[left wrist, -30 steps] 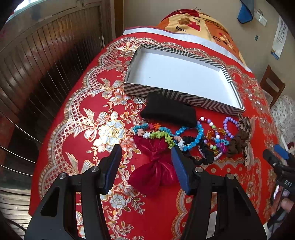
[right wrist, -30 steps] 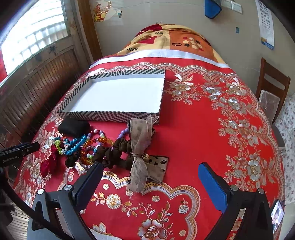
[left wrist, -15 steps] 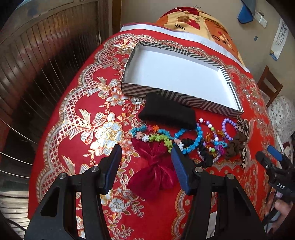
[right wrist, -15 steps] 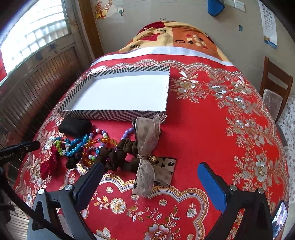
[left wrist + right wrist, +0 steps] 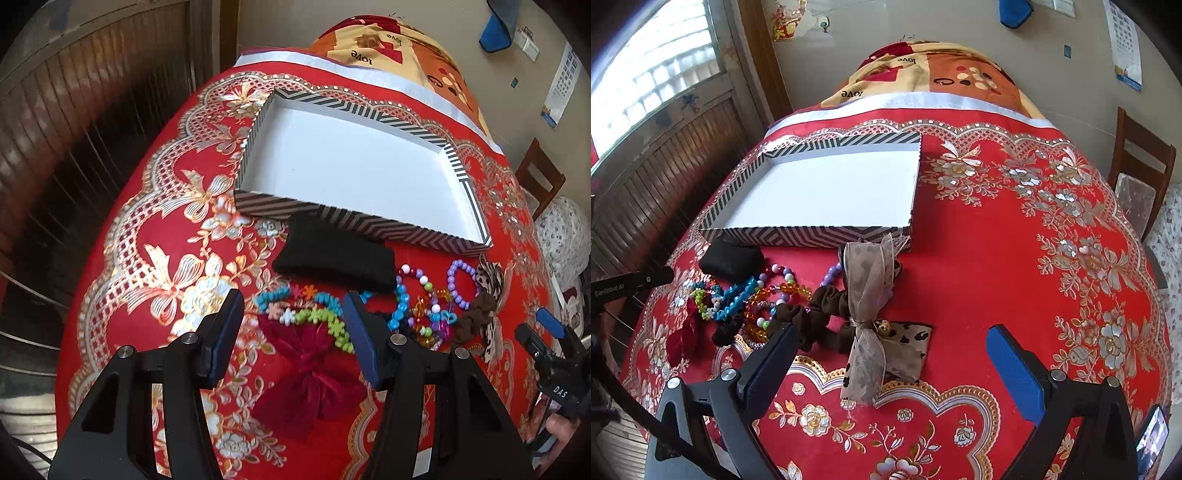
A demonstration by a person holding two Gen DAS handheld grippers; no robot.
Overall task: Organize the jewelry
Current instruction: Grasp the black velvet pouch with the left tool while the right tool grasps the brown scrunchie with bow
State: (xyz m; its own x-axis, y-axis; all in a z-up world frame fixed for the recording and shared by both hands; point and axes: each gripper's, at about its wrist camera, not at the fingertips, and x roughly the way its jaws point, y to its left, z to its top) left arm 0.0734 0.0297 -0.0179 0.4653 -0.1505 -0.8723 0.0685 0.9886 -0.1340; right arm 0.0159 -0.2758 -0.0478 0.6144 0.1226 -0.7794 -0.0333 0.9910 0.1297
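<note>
A striped box (image 5: 369, 221) (image 5: 798, 236) with a bare white floor lies open on the red cloth. In front of it are a black pouch (image 5: 334, 258) (image 5: 731, 256), several bright bead bracelets (image 5: 417, 306) (image 5: 753, 295), a dark red velvet bow (image 5: 314, 376) (image 5: 681, 338), a brown scrunchie (image 5: 816, 321) and a sheer leopard-print bow (image 5: 868, 314). My left gripper (image 5: 293, 321) hangs open above the red bow and the flower-bead bracelet (image 5: 306, 314), holding nothing. My right gripper (image 5: 890, 350) is open over the leopard bow's lower tails.
The table (image 5: 1015, 258) is round, draped in red cloth with gold flowers. A wooden chair (image 5: 1141, 173) stands to the right, and a slatted wooden wall (image 5: 74, 129) to the left. A patterned blanket (image 5: 923, 77) lies beyond the table's far edge.
The left gripper has drifted forward, so the bracelets and red bow now sit closer between its fingers. The right view shifted only slightly.
</note>
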